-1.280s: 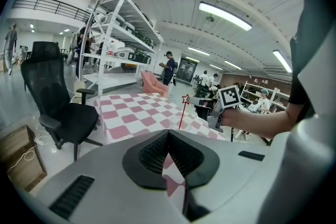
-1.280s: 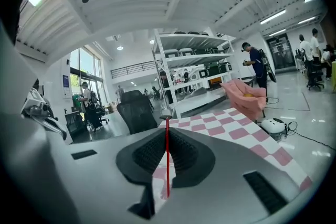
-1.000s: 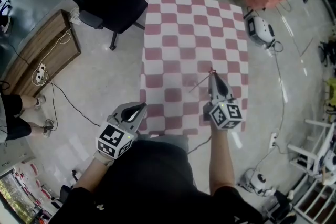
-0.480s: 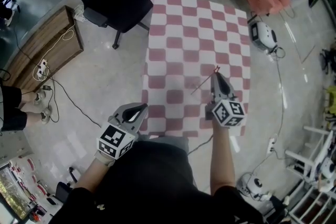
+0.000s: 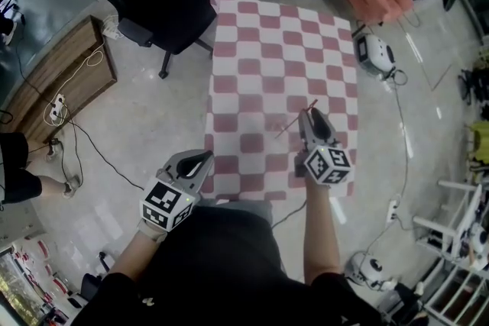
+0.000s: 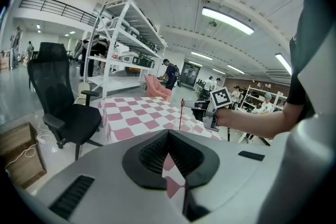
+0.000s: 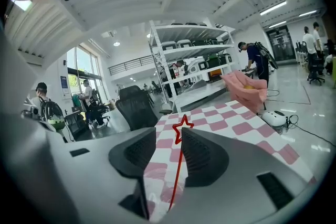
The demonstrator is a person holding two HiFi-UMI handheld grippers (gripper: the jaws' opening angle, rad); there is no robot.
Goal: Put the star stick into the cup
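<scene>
Letting go, it seems — the right gripper [image 7: 169, 132] is opening its jaws off the star stick [image 7: 177, 165], which stands between them in what looks like a clear cup [image 7: 157, 178] on the tabletop [image 5: 260, 50] — next, back away without tipping it, left gripper [image 6: 168, 136] idle, closed on nothing.

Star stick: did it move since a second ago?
No, hardly. The star stick still leans over the same squares near the checkered cloth's right edge, between the opening right gripper's jaws.
</scene>
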